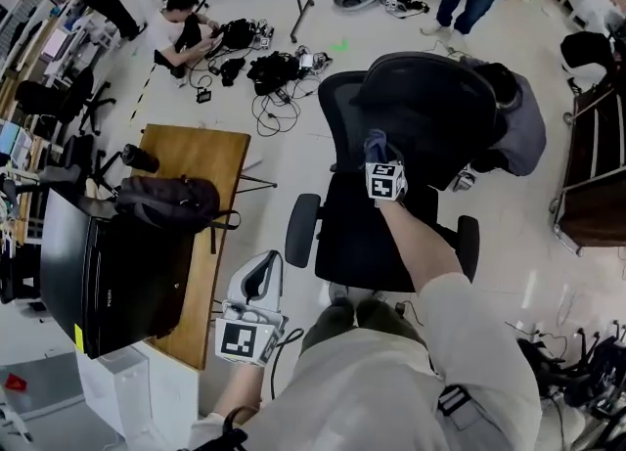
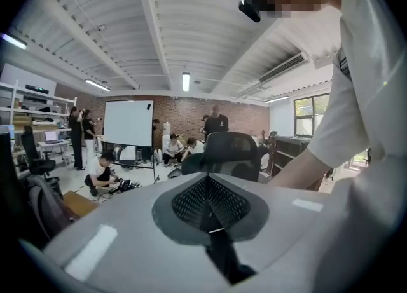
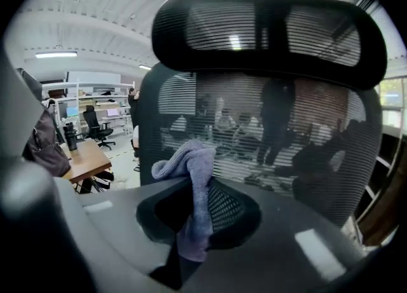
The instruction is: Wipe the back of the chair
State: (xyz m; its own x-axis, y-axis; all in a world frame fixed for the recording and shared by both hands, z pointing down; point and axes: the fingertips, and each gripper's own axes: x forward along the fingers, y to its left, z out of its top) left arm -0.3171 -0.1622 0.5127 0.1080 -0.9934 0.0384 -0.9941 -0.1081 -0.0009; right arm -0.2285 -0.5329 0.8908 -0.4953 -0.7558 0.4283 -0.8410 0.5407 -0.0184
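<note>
A black mesh office chair (image 1: 391,234) stands in front of me, its backrest (image 1: 416,107) facing me. In the right gripper view the mesh back (image 3: 286,133) and the headrest (image 3: 267,31) fill the frame close ahead. My right gripper (image 1: 381,160) is shut on a bluish-grey cloth (image 3: 194,183), whose bunched top sits right at the lower left of the mesh. The cloth (image 1: 376,145) shows at the backrest's lower middle. My left gripper (image 1: 256,288) hangs low at the left, away from the chair (image 2: 232,152), shut with nothing in it.
A wooden desk (image 1: 201,160) stands left of the chair, holding a dark backpack (image 1: 166,202) and a bottle (image 1: 140,157); a black case (image 1: 108,273) sits beside it. A second chair with a grey jacket (image 1: 523,126) is behind. Cables (image 1: 279,72) litter the floor, and a person (image 1: 176,28) sits there.
</note>
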